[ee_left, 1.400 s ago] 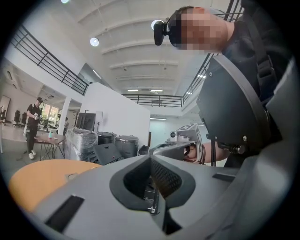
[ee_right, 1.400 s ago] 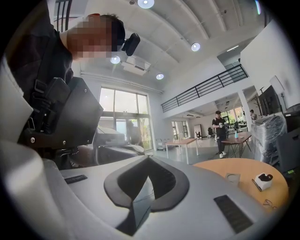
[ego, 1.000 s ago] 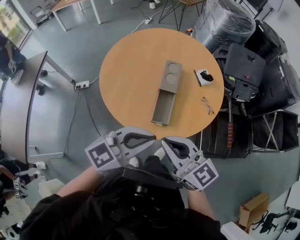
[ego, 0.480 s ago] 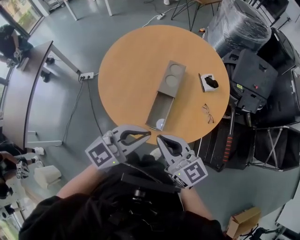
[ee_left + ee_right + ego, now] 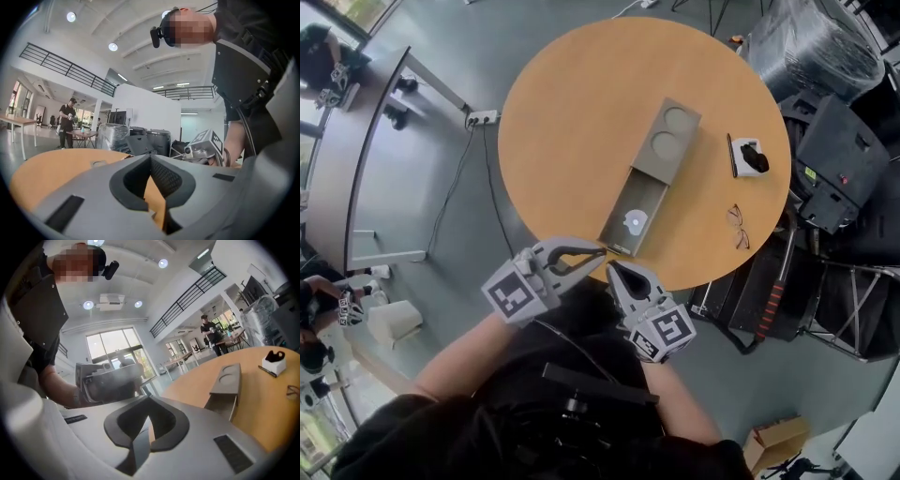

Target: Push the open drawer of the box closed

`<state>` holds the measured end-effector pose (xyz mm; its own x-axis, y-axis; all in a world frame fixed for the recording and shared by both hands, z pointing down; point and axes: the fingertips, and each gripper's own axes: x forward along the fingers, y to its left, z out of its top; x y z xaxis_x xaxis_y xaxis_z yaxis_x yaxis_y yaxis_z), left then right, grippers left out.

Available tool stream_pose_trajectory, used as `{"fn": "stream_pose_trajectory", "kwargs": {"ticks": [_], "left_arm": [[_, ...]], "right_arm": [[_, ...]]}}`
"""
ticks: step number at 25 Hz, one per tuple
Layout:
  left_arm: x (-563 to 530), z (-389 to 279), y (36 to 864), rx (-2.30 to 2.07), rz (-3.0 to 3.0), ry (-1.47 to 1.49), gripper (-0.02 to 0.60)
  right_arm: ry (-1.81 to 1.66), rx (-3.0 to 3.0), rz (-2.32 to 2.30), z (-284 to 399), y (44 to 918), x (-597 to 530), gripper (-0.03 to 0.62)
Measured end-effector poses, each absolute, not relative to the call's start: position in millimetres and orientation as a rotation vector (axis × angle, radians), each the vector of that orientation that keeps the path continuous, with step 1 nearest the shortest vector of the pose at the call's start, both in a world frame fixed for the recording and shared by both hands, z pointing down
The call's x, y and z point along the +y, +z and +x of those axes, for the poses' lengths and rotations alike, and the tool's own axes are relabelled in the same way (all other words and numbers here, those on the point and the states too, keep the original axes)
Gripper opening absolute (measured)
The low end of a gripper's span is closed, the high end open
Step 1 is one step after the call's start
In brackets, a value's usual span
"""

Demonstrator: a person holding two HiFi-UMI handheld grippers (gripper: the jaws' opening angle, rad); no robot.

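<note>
On the round wooden table lies a grey box with two round recesses in its top. Its drawer is pulled out toward me, and a small white round thing lies inside. My left gripper is shut and empty just in front of the drawer's front, at the table's near edge. My right gripper is shut and empty too, right beside it. The box appears ahead in the right gripper view, with its drawer end facing me. In both gripper views the jaws meet: left gripper, right gripper.
A white holder with a black item and a pair of glasses lie on the table right of the box. Black cases crowd the table's right side. A power strip and cables lie on the floor left, beside a grey desk.
Both grippers have moved forward, from over my lap to the table's near edge just short of the drawer front. The drawer's inside has come into view.
</note>
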<state>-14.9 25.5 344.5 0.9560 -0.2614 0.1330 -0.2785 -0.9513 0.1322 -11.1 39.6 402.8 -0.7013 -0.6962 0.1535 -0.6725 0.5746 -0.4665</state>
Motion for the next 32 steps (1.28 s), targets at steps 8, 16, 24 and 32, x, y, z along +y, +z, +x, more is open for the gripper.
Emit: {"fn": "stream_pose_trajectory", "kwargs": {"ticks": [8, 16, 24, 32], "left_arm": [[-17.9, -21.7, 427.7, -0.460, 2.882, 0.247, 0.028], [-33.6, -16.7, 473.1, -0.467, 2.854, 0.259, 0.028], [-34.0, -10.9, 501.6, -0.441, 2.836, 0.308, 0.028], [-34.3, -10.2, 517.8, -0.444, 2.808, 0.336, 0.028]], "right_arm": [[-1.054, 2.649, -1.179, -28.1, 506.7, 14.0, 0.006], [-1.316, 2.519, -1.108, -38.0, 579.1, 6.6, 0.006], [-1.445, 2.408, -1.126, -38.8, 621.6, 3.3, 0.006], [-1.534, 2.352, -1.139, -37.1, 638.9, -2.0, 0.006]]}}
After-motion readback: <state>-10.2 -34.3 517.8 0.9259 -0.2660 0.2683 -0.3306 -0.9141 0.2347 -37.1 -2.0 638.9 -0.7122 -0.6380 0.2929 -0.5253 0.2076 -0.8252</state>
